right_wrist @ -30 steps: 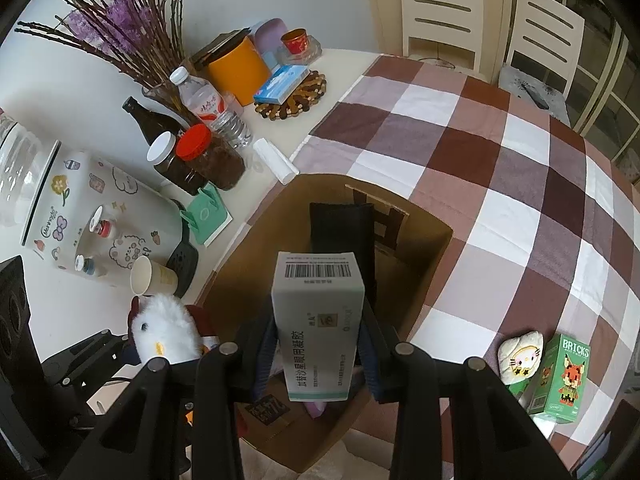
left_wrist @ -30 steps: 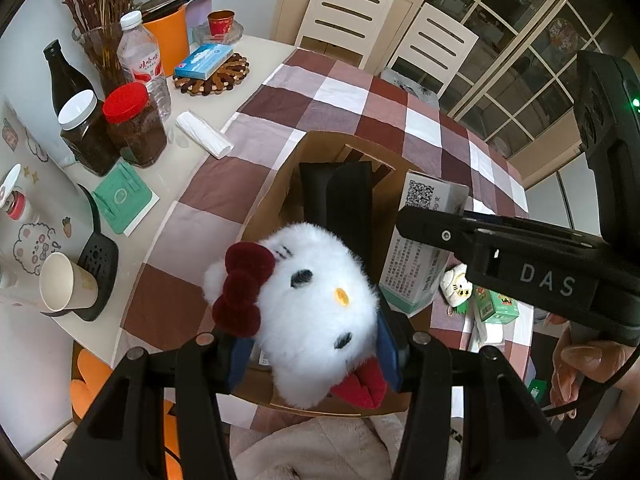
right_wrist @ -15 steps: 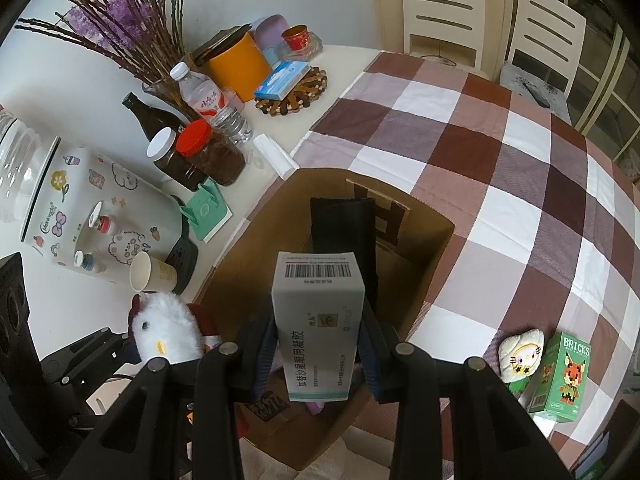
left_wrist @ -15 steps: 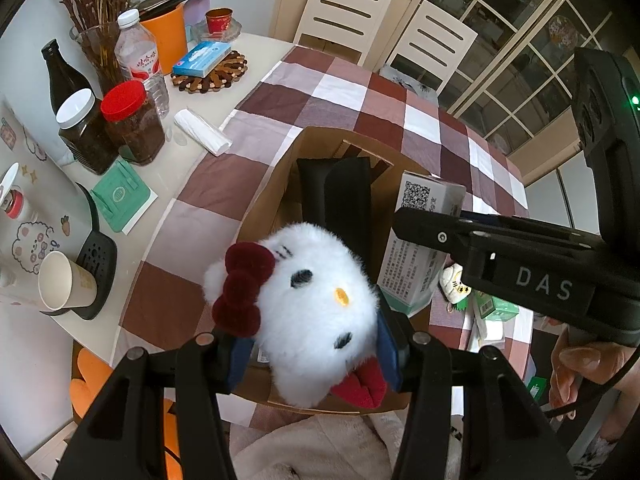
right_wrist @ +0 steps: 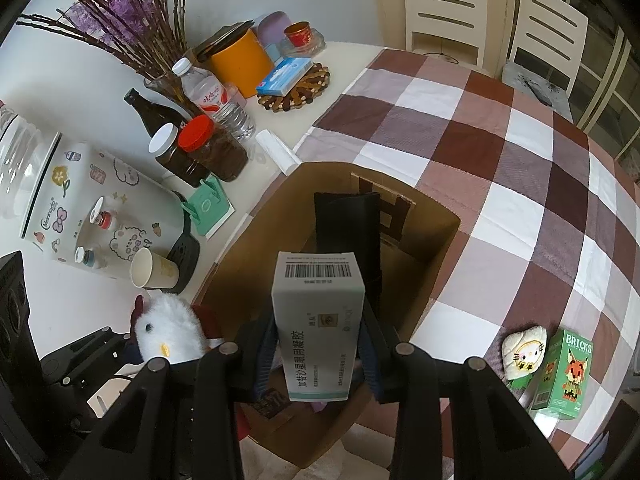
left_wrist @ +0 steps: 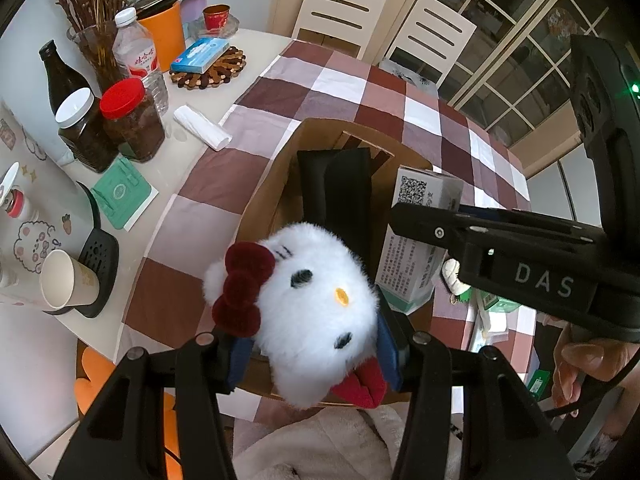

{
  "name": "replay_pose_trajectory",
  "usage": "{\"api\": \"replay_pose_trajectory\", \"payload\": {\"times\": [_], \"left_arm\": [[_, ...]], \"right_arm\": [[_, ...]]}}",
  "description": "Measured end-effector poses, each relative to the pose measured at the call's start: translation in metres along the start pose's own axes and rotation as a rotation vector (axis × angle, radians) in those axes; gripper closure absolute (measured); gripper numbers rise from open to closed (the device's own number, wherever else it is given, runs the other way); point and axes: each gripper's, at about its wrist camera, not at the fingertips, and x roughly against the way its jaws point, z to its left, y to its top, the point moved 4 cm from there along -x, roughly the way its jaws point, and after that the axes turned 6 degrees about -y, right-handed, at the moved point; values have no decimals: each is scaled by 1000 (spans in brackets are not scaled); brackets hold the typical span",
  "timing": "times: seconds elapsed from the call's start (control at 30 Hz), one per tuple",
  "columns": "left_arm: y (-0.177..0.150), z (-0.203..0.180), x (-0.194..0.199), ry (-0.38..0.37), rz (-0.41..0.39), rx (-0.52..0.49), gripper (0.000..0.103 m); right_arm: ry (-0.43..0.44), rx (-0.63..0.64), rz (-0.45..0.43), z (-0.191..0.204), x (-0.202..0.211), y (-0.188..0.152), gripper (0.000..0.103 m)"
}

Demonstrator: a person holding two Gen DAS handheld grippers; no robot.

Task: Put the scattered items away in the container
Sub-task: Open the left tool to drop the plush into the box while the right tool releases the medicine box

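My left gripper (left_wrist: 316, 344) is shut on a white plush cat with a red bow (left_wrist: 308, 304) and holds it over the near left edge of an open cardboard box (left_wrist: 264, 200). My right gripper (right_wrist: 318, 344) is shut on a white medicine box (right_wrist: 316, 320) and holds it above the same cardboard box (right_wrist: 436, 256). A black folded item (right_wrist: 348, 224) stands inside the box. A small cat figure (right_wrist: 524, 352) and a green BRICKS box (right_wrist: 566, 368) lie on the checked cloth at the right.
Jars (right_wrist: 216, 148), bottles (right_wrist: 200, 88), a vase of twigs (right_wrist: 120, 28), an orange canister (right_wrist: 236, 60), a paper cup (right_wrist: 152, 272) and a decorated white appliance (right_wrist: 80, 200) crowd the table's left side. Two chairs (right_wrist: 452, 4) stand at the far edge.
Both grippers have shifted slightly forward over the box, each still holding its item.
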Motion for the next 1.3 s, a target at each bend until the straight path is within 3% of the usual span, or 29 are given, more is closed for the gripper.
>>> {"api": "replay_pose_trajectory", "payload": {"times": [0.97,1.0,1.13,1.3], "left_arm": [[-12,6,-1,-16,36,-31,50],[-11,6,0,-17,33,-30,49],[-9,6,7,-12,5,-29,23],[-5,5,17,-11,-21,-37,22]], "right_arm": [[-48,20,-4,14,-1,-6,66],[-47,16,-3,13,0,-5,65],[-29,-17,18,12,2,-3,59],[-37,-43,-19,8,13,4,58]]}}
